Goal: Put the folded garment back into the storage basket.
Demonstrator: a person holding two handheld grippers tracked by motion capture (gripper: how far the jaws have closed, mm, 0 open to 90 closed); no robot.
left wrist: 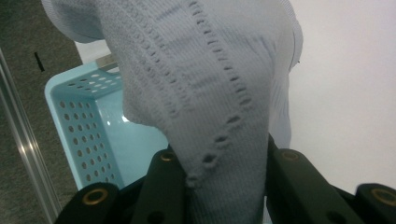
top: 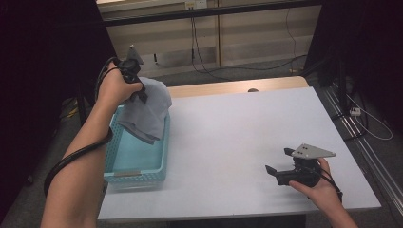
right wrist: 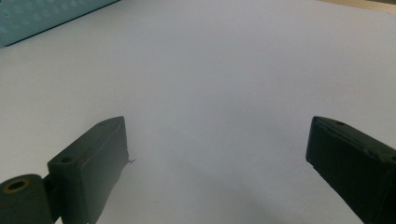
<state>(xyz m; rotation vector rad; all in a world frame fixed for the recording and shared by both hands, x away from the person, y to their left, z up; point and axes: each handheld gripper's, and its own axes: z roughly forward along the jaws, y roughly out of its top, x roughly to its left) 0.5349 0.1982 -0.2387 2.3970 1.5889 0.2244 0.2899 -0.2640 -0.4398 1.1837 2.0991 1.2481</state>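
Note:
A grey knitted garment [top: 148,111] hangs from my left gripper [top: 138,90], which is raised over the far end of a light blue perforated basket [top: 135,175]. In the left gripper view the knit [left wrist: 219,93] is bunched between the two black jaws, which are shut on it, and the basket [left wrist: 79,121] lies below. The cloth's lower edge dangles into the basket. My right gripper [top: 278,161] rests low at the table's near right, open, with nothing between its fingers [right wrist: 93,158].
A white table top [top: 247,133] stretches between the basket and the right gripper. A wooden strip [top: 237,85] edges its far side. Cables and a metal frame lie on the floor beyond the table's right edge.

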